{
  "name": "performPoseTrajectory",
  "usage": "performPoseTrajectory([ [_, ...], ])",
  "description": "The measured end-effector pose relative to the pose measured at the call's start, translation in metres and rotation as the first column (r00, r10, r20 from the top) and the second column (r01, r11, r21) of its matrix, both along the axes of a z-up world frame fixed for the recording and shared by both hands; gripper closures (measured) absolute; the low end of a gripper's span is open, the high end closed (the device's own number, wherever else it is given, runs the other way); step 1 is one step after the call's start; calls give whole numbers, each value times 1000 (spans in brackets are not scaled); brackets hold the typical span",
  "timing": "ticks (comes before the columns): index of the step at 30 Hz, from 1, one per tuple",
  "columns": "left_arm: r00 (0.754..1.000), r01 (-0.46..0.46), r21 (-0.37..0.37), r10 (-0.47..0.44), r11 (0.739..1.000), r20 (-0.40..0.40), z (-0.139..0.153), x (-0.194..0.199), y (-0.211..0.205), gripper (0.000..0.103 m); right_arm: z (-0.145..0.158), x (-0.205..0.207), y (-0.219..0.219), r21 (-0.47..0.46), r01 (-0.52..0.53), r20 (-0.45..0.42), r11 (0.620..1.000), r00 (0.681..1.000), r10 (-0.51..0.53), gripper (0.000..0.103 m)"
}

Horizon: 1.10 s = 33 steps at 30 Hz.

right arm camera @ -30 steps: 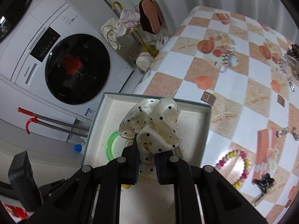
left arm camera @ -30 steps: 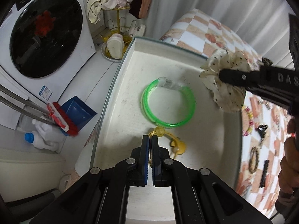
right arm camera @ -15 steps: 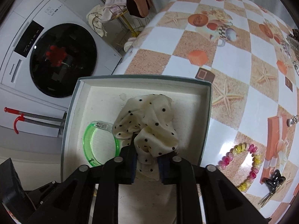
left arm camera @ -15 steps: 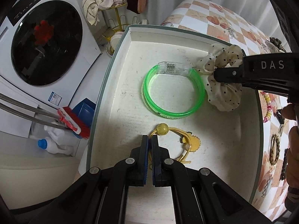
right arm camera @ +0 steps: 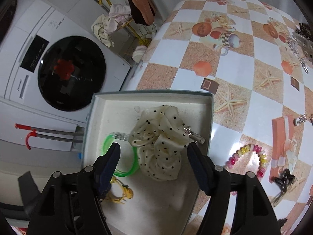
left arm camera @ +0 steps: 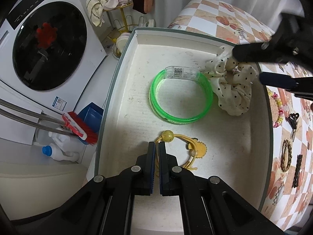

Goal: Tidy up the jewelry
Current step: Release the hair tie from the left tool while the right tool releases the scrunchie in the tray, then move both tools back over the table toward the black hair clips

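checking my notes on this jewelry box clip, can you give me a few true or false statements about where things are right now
1. The dotted scrunchie lies inside the box. True.
2. The right gripper is clamped on the scrunchie. False: its jaws have just been opening and stand apart on either side of it.
3. The green bangle is on the tablecloth. False: it lies in the box.
4. The left gripper is shut. True.
5. A beaded bracelet lies outside the box. True.
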<state>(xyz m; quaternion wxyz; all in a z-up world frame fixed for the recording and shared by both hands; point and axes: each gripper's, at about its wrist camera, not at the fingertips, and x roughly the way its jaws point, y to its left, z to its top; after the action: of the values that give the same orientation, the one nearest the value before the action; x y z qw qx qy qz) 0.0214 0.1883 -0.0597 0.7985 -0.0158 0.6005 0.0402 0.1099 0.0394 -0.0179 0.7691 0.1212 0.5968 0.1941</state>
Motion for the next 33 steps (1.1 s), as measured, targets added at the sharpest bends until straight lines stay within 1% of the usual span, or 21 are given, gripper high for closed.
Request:
performPoseTrajectory([
  [1, 1000, 2, -6, -2, 1000, -3, 0, 0, 0, 96, 4, -1, -3, 13, 9, 0, 1000, 1000, -9, 18],
  [3, 1000, 6, -23, -6, 1000, -15, 0, 2, -2, 96, 13, -5, -13, 37, 38, 14, 999, 999, -39, 18],
  [9, 1000, 8, -29, -8, 1000, -22, 1, 4, -8, 95, 26, -15, -35, 38, 107, 29, 994, 994, -108, 18],
  [10, 1000, 8, -31, -8, 999, -23, 1, 4, -9, 92, 27, -18, -40, 38, 116, 29, 993, 993, -117, 17],
  [11, 1000, 8, -28, -9, 1000, -22, 2, 5, -10, 50, 28, -22, -45, 37, 126, 28, 991, 992, -127, 17],
  [12, 1000, 5, -18, -5, 1000, -22, 3, 5, -11, 14, 28, -25, -51, 35, 136, 26, 990, 990, -137, 17],
  [13, 1000, -13, 6, 13, 1000, 2, 7, 4, -11, 0, 28, -28, -58, 31, 145, 25, 989, 989, -146, 17],
  [14, 1000, -12, 24, 11, 1000, 17, 10, 5, -13, 0, 28, -31, -63, 27, 154, 25, 988, 988, -155, 17],
  [18, 1000, 15, 36, -16, 999, 23, 16, 13, -18, 0, 27, -43, -89, 8, 199, 28, 980, 980, -199, 17],
  [21, 998, 38, 68, -40, 997, 39, 21, 17, -26, 0, 26, -56, -112, -14, 243, 27, 970, 970, -243, 17],
  [23, 998, 48, 73, -52, 996, 46, 24, 17, -32, 0, 24, -64, -130, -31, 278, 22, 960, 961, -277, 17],
  [26, 997, 65, 78, -68, 995, 46, 25, 18, -41, 0, 19, -76, -152, -51, 323, 10, 945, 946, -323, 17],
  [30, 994, 96, 81, -99, 992, 40, 25, 22, -56, 0, 16, -91, -182, -70, 393, -3, 917, 919, -394, 17],
  [33, 989, 138, 63, -141, 988, 38, 28, 24, -71, 0, 15, -103, -204, -77, 446, -10, 892, 894, -448, 17],
])
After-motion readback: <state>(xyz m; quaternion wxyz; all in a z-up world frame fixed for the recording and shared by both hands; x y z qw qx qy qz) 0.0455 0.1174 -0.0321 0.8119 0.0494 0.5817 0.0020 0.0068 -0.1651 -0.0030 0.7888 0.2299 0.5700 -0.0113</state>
